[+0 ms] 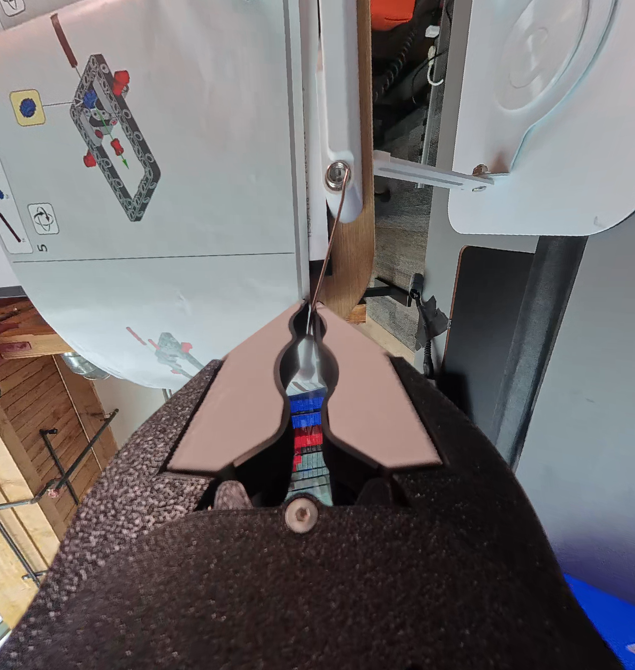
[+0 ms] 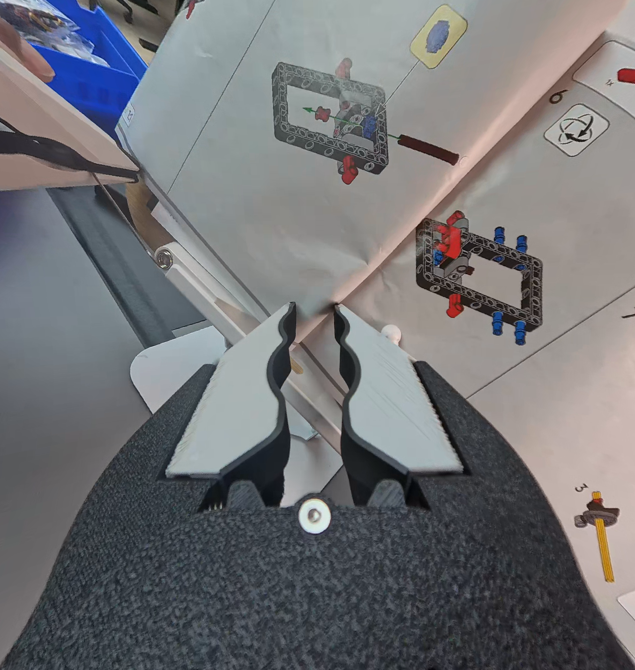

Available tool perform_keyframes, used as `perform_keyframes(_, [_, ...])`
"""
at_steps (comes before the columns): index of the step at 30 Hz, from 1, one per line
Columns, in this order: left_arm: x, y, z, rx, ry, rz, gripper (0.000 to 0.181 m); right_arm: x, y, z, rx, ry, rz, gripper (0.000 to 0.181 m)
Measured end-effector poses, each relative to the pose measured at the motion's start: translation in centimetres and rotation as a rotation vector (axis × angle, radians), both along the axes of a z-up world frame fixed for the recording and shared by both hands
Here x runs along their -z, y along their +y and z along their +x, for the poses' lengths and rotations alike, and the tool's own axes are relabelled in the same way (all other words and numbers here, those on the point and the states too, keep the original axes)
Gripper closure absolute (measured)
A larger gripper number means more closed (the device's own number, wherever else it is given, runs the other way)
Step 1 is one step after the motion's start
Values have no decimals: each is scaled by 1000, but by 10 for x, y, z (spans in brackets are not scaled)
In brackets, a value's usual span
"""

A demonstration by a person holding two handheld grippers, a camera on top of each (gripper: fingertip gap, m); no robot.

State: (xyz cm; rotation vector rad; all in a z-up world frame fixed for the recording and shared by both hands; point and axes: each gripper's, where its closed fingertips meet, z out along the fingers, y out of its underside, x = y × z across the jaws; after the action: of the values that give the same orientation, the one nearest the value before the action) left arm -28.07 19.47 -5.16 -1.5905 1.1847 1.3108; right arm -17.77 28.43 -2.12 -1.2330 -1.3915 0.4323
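An open instruction booklet (image 1: 163, 181) with brick-model diagrams rests on a white book stand (image 1: 339, 137). My left gripper (image 1: 310, 308) is shut on the stand's thin wire page holder (image 1: 332, 246), right at the page's edge. In the right wrist view the booklet (image 2: 308, 217) lies open with its left page curved up. My right gripper (image 2: 314, 308) is open, its tips on either side of the fold at the booklet's lower edge, with nothing held. The left gripper (image 2: 120, 174) shows at the upper left there, pinching the wire (image 2: 107, 192).
The stand's white base plate (image 1: 526, 127) and wooden back (image 1: 363, 181) sit on a grey table (image 2: 37, 326). A blue bin (image 2: 91, 72) with plastic bags stands behind the booklet. A person's hand (image 2: 22, 47) shows at the top left. Wooden shelving (image 1: 37, 417) is at the left. Across from one pair of fingers to the other is roughly 15 cm.
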Motion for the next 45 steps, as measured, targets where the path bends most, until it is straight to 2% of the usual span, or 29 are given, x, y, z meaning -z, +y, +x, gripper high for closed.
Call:
perform_keyframes(3, [-15, -5, 1, 58, 126, -108, 178, 1, 0, 0, -1, -9, 2, 160])
perform_keyframes(5, [-26, -9, -4, 45, 185, -221, 179, 0, 1, -1, 3, -19, 21, 160])
perform_keyframes(8, [-37, -4, 0, 49, 253, -281, 181, 1, 1, -1, 7, -16, 19, 161])
perform_keyframes(11, [-29, 3, 8, 44, 219, -326, 181, 1, 0, 0, 16, -19, 11, 161])
perform_keyframes(13, [-39, 11, 14, 34, 106, -227, 179, 1, 0, 0, 21, -30, 21, 160])
perform_keyframes(16, [-65, 8, 22, 9, -273, -40, 173, 1, 0, 0, 19, -37, 11, 160])
perform_keyframes(18, [-78, -2, 27, -1, -657, 75, 170, 1, 0, 0, 15, -32, 8, 160])
perform_keyframes(19, [-79, -8, 30, -6, -879, 110, 168, 1, 0, 0, 14, -27, 7, 160])
perform_keyframes(21, [-72, -18, 38, -6, -1304, 134, 148, 1, 0, -1, 14, -17, -1, 160])
perform_keyframes(23, [-62, -24, 41, -4, -1640, 182, 140, 1, 0, 0, 15, -12, -7, 160])
perform_keyframes(25, [-42, -24, 36, -66, -1869, 226, 138, 1, -1, 0, 17, -12, -10, 160])
perform_keyframes(29, [-14, -14, 33, -139, -2114, 261, 134, 1, -1, -1, 23, -17, -13, 160])
perform_keyframes(35, [-15, 6, 29, -166, -2157, 295, 148, 1, -1, 0, 28, -21, -8, 160])
perform_keyframes(37, [-15, 9, 23, -190, -2132, 342, 161, 1, -1, 0, 29, -16, -11, 160])
perform_keyframes(42, [-21, 12, 22, -183, -1982, 355, 176, 1, -2, -1, 32, -19, 1, 160])
perform_keyframes(45, [-31, 20, 34, -150, -1747, 326, 180, 1, -2, 0, 37, -27, 21, 160])
